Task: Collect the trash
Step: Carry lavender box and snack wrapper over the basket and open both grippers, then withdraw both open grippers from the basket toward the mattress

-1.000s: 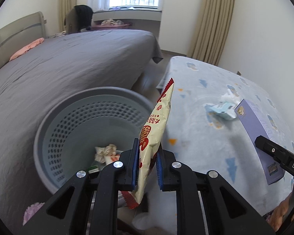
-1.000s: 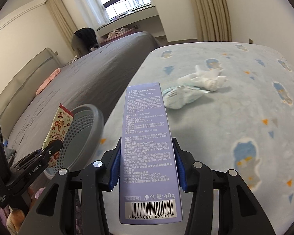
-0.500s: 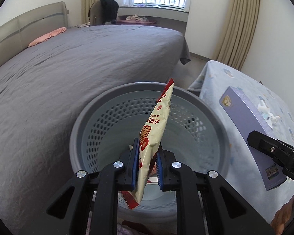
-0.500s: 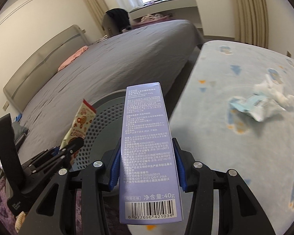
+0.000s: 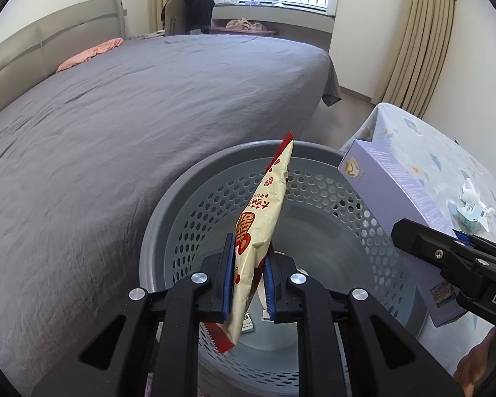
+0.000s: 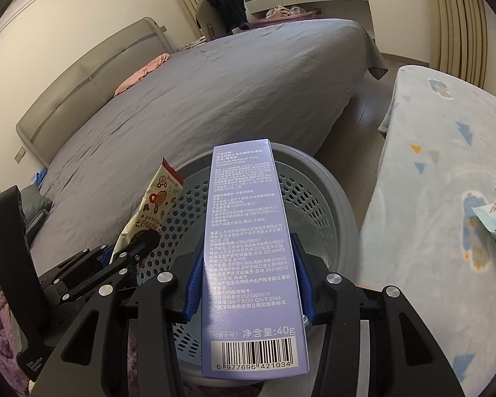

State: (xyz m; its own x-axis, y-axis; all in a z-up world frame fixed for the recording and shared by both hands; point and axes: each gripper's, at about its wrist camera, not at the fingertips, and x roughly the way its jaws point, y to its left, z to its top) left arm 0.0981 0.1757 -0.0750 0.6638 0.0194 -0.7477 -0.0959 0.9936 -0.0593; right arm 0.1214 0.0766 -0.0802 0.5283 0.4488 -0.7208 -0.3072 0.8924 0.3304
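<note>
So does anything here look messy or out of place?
Yes. Crumpled white tissue and a torn pale blue packet lie loose on the patterned bedspread, trash not yet collected. A pink garment sits bunched on the grey bed. The snack wrapper and purple box are simply held over the basket.

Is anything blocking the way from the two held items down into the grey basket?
Nothing visible. The snack wrapper in the left gripper and the purple box in the right gripper both hang over the open mouth of the basket.
</note>
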